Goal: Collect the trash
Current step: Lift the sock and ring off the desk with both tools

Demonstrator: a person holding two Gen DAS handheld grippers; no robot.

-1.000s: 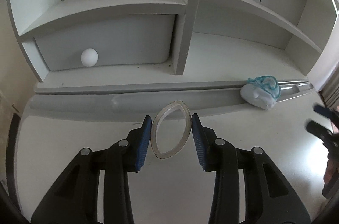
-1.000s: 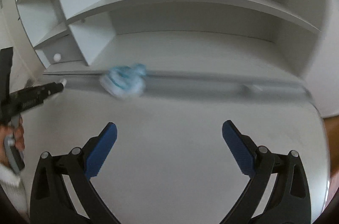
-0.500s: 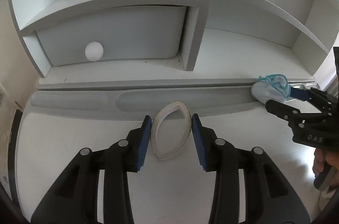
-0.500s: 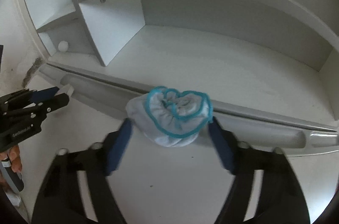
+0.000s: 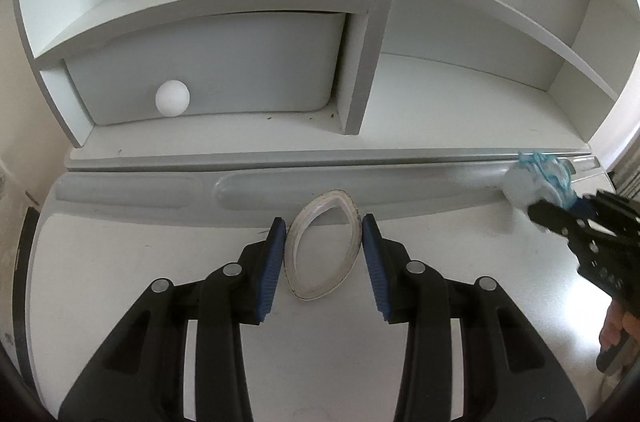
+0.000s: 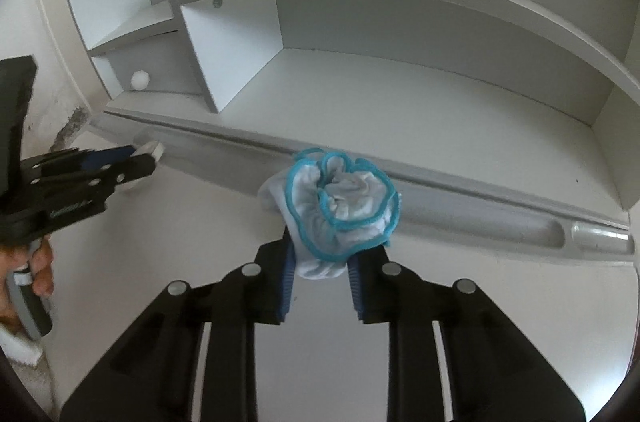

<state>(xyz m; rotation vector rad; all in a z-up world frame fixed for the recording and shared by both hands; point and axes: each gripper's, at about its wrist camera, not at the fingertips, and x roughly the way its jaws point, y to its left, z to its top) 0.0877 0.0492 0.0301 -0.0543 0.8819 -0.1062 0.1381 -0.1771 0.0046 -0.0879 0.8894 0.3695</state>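
Crumpled white cloth with a turquoise hem, caught at the desk's back groove.
The right gripper is closing, its blue pads pressing the cloth's lower part by the grey pen groove at the white desktop's rear edge. Toward the left edge, the left gripper squeezes a flattened white tape ring. A white ball sits in the shelf unit's left compartment.

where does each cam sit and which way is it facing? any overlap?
Left wrist: on the left gripper, angled down at the desk and shelf unit; its fingers squeeze a tape ring.
Right wrist: on the right gripper, same downward tilt; jaws closing on a crumpled cloth.
Shared: each sees the other gripper, both trash items, a white ball.
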